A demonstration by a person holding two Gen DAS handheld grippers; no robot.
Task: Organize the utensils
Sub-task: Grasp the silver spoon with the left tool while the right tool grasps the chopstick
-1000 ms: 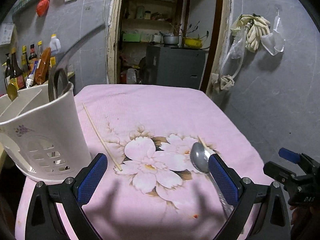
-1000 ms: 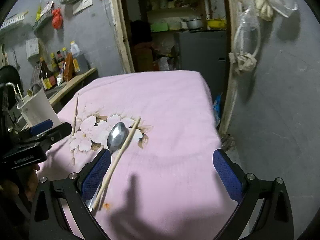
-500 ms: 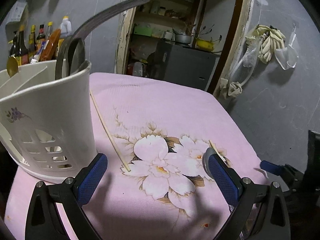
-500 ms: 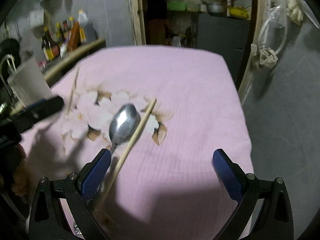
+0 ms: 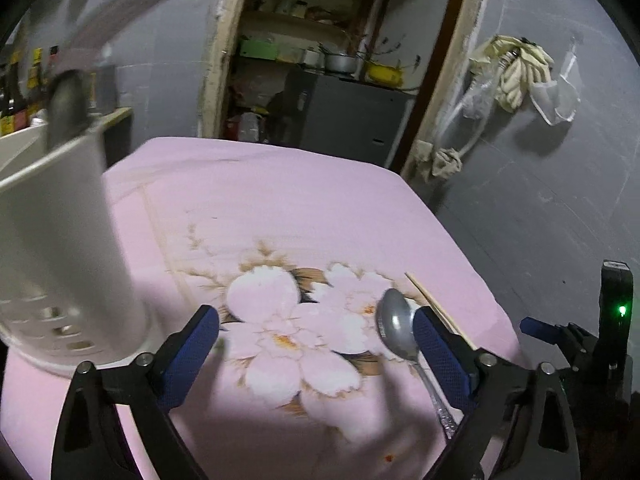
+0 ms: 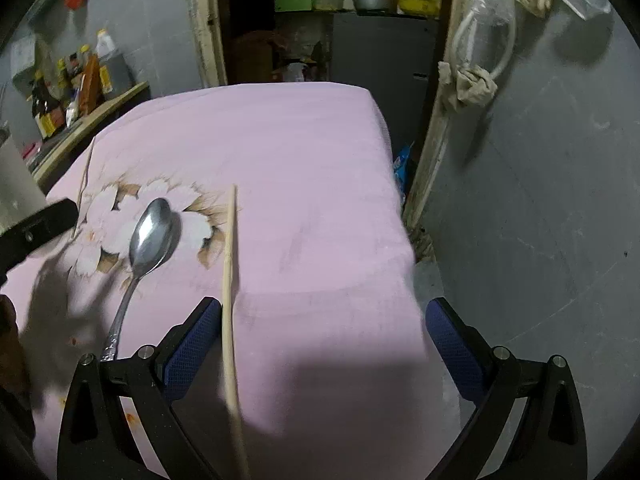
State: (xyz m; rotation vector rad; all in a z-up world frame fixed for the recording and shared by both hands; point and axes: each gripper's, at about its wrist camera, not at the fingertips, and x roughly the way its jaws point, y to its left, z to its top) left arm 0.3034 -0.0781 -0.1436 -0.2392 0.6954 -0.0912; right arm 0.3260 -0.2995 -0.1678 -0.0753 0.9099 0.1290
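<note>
A metal spoon [image 5: 398,330] lies on the pink flowered cloth [image 5: 280,200], beside a wooden chopstick [image 5: 436,306]. In the right wrist view the spoon [image 6: 150,240] lies left of the chopstick [image 6: 230,280], which runs between my open jaws close to the left finger. A second chopstick [image 6: 85,172] lies far left. My left gripper [image 5: 316,344] is open and empty, its right finger next to the spoon bowl. My right gripper [image 6: 322,340] is open above the table's near edge. A white utensil holder [image 5: 56,240] with a ladle [image 5: 68,100] stands at left.
The table's right edge [image 6: 396,208] drops to a grey floor. A doorway with a dark cabinet [image 6: 380,52] lies behind the table. Bottles [image 6: 76,88] stand on a shelf at left. The right gripper's body [image 5: 580,344] shows at the left view's right edge.
My left gripper has swung right, so the holder slid left and the spoon moved to its right finger. My right gripper has moved left and forward, so the chopstick now runs between its jaws.
</note>
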